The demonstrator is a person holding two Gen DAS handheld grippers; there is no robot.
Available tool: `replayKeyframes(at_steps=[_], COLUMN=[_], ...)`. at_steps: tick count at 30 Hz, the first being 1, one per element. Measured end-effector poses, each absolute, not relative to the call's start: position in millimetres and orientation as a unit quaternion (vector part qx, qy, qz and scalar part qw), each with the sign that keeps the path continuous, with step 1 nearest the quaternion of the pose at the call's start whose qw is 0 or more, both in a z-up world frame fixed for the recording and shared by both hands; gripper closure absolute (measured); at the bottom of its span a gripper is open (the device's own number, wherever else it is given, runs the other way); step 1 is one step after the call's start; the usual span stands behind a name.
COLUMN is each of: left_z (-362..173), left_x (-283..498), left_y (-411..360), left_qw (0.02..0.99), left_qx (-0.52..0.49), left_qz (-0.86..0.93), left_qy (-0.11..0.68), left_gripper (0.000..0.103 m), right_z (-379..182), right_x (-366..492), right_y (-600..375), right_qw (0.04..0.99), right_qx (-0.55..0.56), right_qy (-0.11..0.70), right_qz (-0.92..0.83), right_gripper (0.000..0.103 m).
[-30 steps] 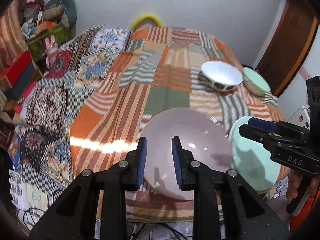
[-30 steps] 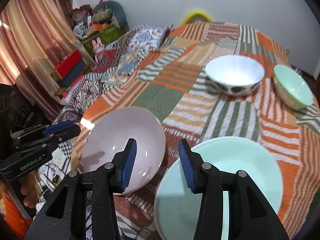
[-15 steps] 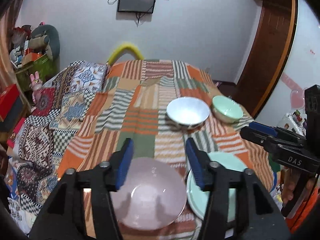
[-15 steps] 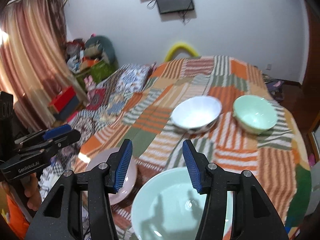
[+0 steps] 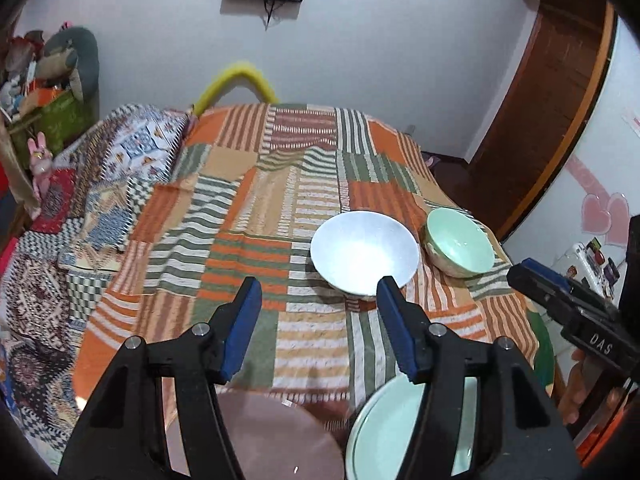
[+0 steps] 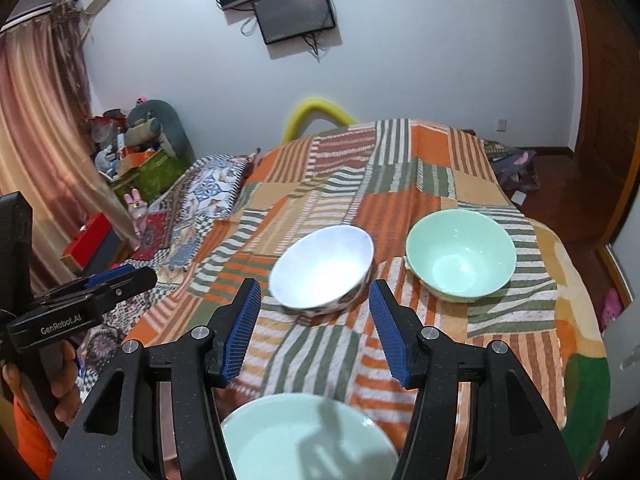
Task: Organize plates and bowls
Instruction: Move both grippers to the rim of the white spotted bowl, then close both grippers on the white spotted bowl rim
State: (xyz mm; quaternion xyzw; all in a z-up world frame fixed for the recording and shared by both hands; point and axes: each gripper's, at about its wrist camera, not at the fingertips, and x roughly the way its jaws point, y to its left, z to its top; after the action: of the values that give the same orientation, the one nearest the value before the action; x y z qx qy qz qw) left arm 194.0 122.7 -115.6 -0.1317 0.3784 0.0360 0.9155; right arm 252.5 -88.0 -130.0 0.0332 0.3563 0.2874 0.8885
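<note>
Both grippers have drawn back and up from the two plates at the near edge of the bed. A second ago the left gripper (image 5: 320,324) had its pads nearly together over the pink plate (image 5: 264,436); now it is spread wide with nothing between the pads, and that plate sits low at 6 o'clock in its view, partly hidden behind the fingers. The right gripper (image 6: 314,330) is opening as well, empty, with the mint plate (image 6: 304,436) below it at 6 o'clock. The white bowl (image 6: 322,266) and the mint bowl (image 6: 460,254) now stand ahead at 12 and 1 o'clock, close together but apart, on the striped patchwork blanket (image 6: 400,184). The plates look released side by side, unstacked; the bowls are probably next.
</note>
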Motion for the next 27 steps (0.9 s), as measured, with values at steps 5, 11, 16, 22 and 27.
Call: replayKeyframes(at_steps=[5,11,16,22,27], left_z=[-137,-172,-202,-224,-241], left_x=[231,280,310,335,353], left_y=[127,142,152,148,143], left_qw=[0.906,0.885,0.867,0.859,0.847], left_qx=[-0.136,-0.152,-0.168,-0.151,-0.148], left_qz=[0.033,0.024,0.016,0.003,-0.005], left_qy=[0.400,0.439,0.469,0.489,0.510], left_gripper=[0.044,0.044,0.044,0.054,0.068], right_z=[-147,-171,-188,-208,-221], right_x=[276,312,327,346,355], right_y=[-82,-74,-62,-55,-52], right_qw=[0.881,0.864,0.856,0.842,0.830], right_qx=[0.030,0.035,0.018,0.014,0.017], right_qy=[0.377,0.413,0.430,0.458,0.478], right_qz=[0.283,0.287,0.288,0.286,0.286], right_gripper=[0.050,0.050,0.050,0.051,0.060])
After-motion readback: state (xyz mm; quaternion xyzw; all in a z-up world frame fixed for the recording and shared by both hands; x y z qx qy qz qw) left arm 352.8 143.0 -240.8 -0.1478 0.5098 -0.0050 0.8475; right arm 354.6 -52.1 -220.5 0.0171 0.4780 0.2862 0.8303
